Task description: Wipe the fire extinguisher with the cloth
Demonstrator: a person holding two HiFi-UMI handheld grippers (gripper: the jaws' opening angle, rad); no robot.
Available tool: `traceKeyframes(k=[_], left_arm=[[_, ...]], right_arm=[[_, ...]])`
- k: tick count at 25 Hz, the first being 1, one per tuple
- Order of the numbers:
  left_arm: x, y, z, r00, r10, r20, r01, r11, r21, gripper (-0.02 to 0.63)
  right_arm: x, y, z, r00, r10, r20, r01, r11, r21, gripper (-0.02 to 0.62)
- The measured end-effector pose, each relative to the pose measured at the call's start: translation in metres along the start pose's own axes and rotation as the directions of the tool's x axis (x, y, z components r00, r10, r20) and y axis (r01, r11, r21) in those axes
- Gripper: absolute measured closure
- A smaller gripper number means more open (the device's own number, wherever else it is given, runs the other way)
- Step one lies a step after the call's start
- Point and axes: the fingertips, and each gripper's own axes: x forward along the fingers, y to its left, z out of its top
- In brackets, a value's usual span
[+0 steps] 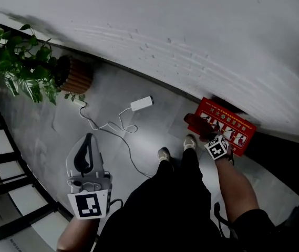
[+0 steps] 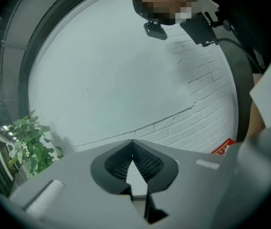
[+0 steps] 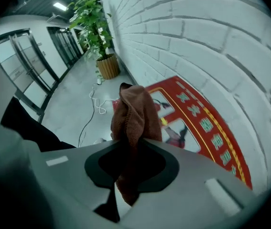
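A red fire-extinguisher box (image 1: 234, 126) with picture instructions on its lid (image 3: 199, 125) stands on the floor against the white brick wall; no extinguisher cylinder shows. My right gripper (image 1: 202, 132) points steeply down just left of the box, shut on a brown cloth (image 1: 196, 123). In the right gripper view the cloth (image 3: 133, 113) bunches up out of the jaws of the right gripper (image 3: 131, 146) and hangs in front of the lid. My left gripper (image 1: 89, 139) is held far to the left, away from the box. Nothing is between the meeting tips of the left gripper (image 2: 133, 142), which faces the wall.
A potted plant (image 1: 15, 67) in a ribbed brown pot (image 1: 76, 75) stands by the wall at left. A white power adapter (image 1: 141, 103) and its cable (image 1: 119, 132) lie on the grey floor. The person's shoes (image 1: 163, 154) are beside the box. Glass doors (image 3: 30, 66) are behind.
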Motion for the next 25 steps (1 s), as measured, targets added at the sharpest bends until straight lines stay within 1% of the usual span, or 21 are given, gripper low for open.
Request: traceKeyframes(k=[4, 7, 12, 15, 16, 17, 19, 20, 22, 25], left_arm=[[0.024, -0.029, 0.019, 0.995, -0.092, 0.049, 0.092, 0.996, 0.014, 0.606], [0.042, -0.056, 0.037, 0.982, -0.167, 0.089, 0.164, 0.986, 0.036, 0.606], [0.063, -0.098, 0.063, 0.953, -0.270, 0.136, 0.264, 0.962, 0.064, 0.606], [0.069, -0.110, 0.071, 0.944, -0.295, 0.150, 0.288, 0.955, 0.068, 0.606], [0.069, -0.111, 0.072, 0.943, -0.296, 0.151, 0.289, 0.955, 0.068, 0.606], [0.070, -0.110, 0.072, 0.944, -0.294, 0.150, 0.286, 0.956, 0.068, 0.606], [0.071, -0.105, 0.069, 0.951, -0.274, 0.143, 0.268, 0.961, 0.060, 0.606], [0.071, -0.100, 0.066, 0.956, -0.260, 0.138, 0.255, 0.966, 0.053, 0.606], [0.069, -0.090, 0.059, 0.967, -0.225, 0.120, 0.222, 0.974, 0.038, 0.606], [0.061, -0.068, 0.048, 0.983, -0.160, 0.085, 0.158, 0.987, 0.027, 0.606]], right_arm=[[-0.033, -0.027, -0.066, 0.997, -0.072, -0.026, 0.075, 0.988, 0.135, 0.541], [-0.053, -0.050, -0.114, 0.991, -0.128, -0.035, 0.133, 0.959, 0.250, 0.541], [-0.084, -0.075, -0.180, 0.977, -0.196, -0.078, 0.211, 0.891, 0.402, 0.541], [-0.093, -0.082, -0.215, 0.972, -0.192, -0.134, 0.234, 0.821, 0.521, 0.541], [-0.098, -0.086, -0.217, 0.969, -0.206, -0.133, 0.245, 0.809, 0.535, 0.541], [-0.104, -0.091, -0.209, 0.965, -0.237, -0.112, 0.260, 0.818, 0.514, 0.541], [-0.111, -0.100, -0.167, 0.955, -0.294, -0.025, 0.280, 0.873, 0.399, 0.541], [-0.112, -0.101, -0.138, 0.953, -0.303, 0.026, 0.278, 0.902, 0.332, 0.541], [-0.110, -0.098, -0.074, 0.951, -0.285, 0.119, 0.256, 0.943, 0.214, 0.541], [-0.093, -0.090, 0.022, 0.948, -0.213, 0.236, 0.206, 0.977, 0.055, 0.541]])
